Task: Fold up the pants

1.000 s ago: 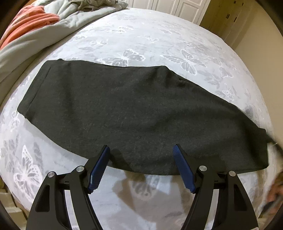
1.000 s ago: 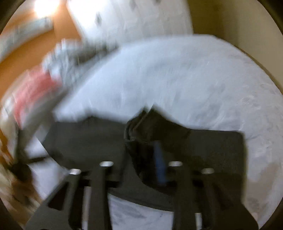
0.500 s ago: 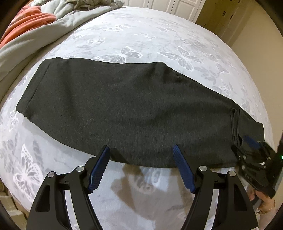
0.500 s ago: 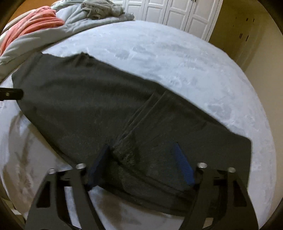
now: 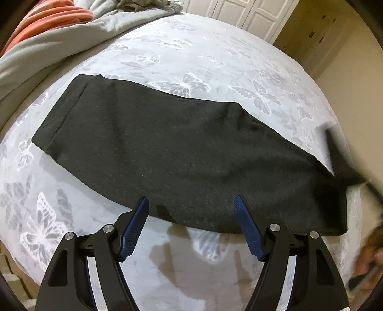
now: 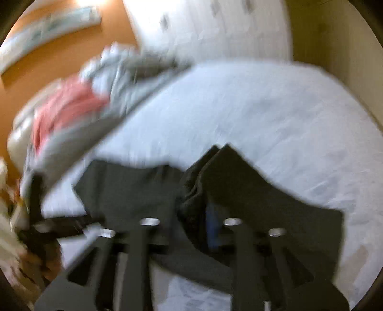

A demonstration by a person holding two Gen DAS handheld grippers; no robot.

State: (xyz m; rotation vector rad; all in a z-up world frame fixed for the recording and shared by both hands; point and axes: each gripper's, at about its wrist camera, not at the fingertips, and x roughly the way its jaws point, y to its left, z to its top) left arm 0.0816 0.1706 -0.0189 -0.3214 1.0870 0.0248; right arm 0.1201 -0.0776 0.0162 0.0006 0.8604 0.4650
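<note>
Dark grey pants [image 5: 167, 153] lie folded lengthwise across the bed, waistband at the left, leg ends at the right. My left gripper [image 5: 191, 203] is open and empty, its blue pads [image 5: 134, 227] at the pants' near edge. In the blurred right wrist view my right gripper [image 6: 191, 210] is shut on the pants [image 6: 239, 186], with the leg end bunched and lifted between its jaws. That lifted end shows in the left wrist view [image 5: 340, 153] at the far right.
The bed sheet [image 5: 215, 55] is pale with a butterfly print. A grey blanket [image 5: 47, 52] and an orange one [image 5: 47, 19] are piled at the back left. White closet doors [image 5: 251, 16] stand behind the bed.
The right gripper was open over the leg end half a second ago; now it is shut on it and lifting it, moving fast. The left gripper has shifted slightly and stays open.
</note>
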